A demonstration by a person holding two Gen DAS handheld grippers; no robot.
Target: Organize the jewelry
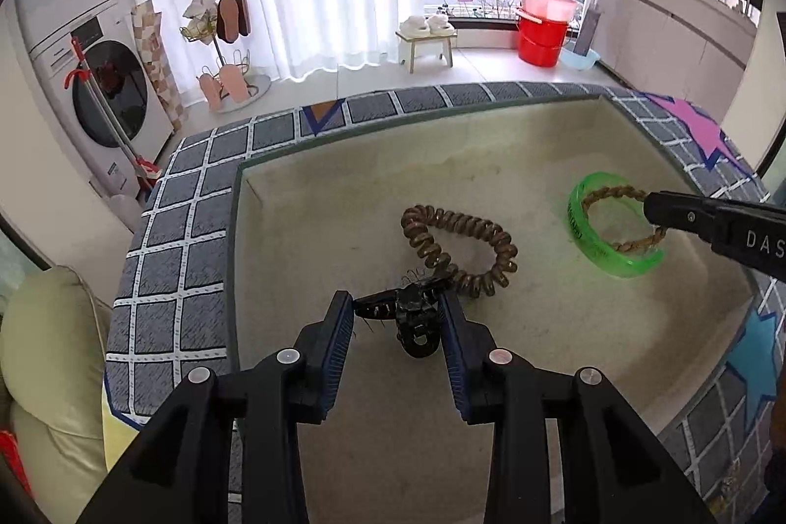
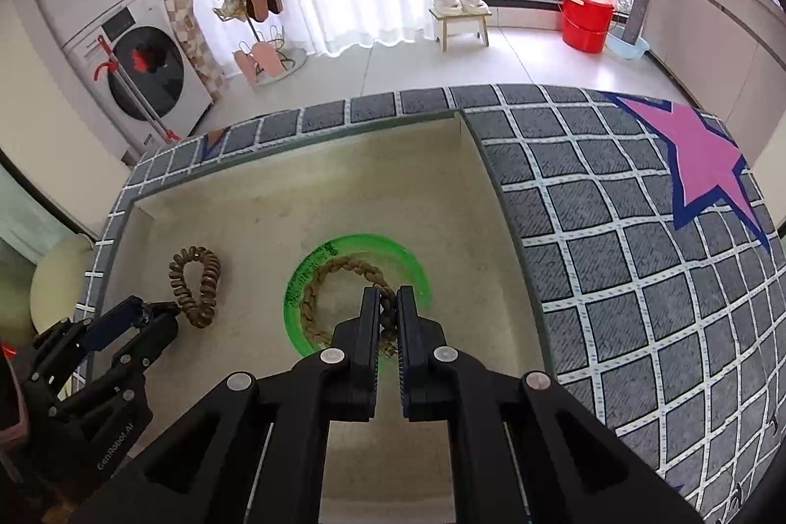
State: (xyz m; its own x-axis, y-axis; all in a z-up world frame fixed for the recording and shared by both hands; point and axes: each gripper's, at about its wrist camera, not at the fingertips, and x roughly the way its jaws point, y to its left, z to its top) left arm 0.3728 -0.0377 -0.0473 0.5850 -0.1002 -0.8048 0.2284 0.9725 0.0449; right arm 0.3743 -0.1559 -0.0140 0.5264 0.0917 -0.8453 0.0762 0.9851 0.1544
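Observation:
A black hair claw clip (image 1: 412, 315) sits crosswise between the blue pads of my left gripper (image 1: 396, 304), which is shut on it just above the beige tray floor (image 1: 344, 229). Beyond the clip lies a brown spiral hair tie (image 1: 457, 246). A green translucent bangle (image 2: 299, 293) lies in the tray with a braided rope bracelet (image 2: 314, 293) inside its ring. My right gripper (image 2: 388, 303) is shut on the near part of that bracelet. From the left wrist view, the right gripper (image 1: 656, 209) reaches in from the right over the bangle (image 1: 579, 219).
The tray has a dark green rim (image 2: 294, 160) and low walls. It rests on a grey checked cloth (image 2: 614, 259) with a pink star (image 2: 697, 160). Past the table are stacked washing machines (image 1: 93, 72), a slipper rack (image 1: 221, 47), a small stool (image 1: 427, 42) and red buckets (image 1: 543, 28).

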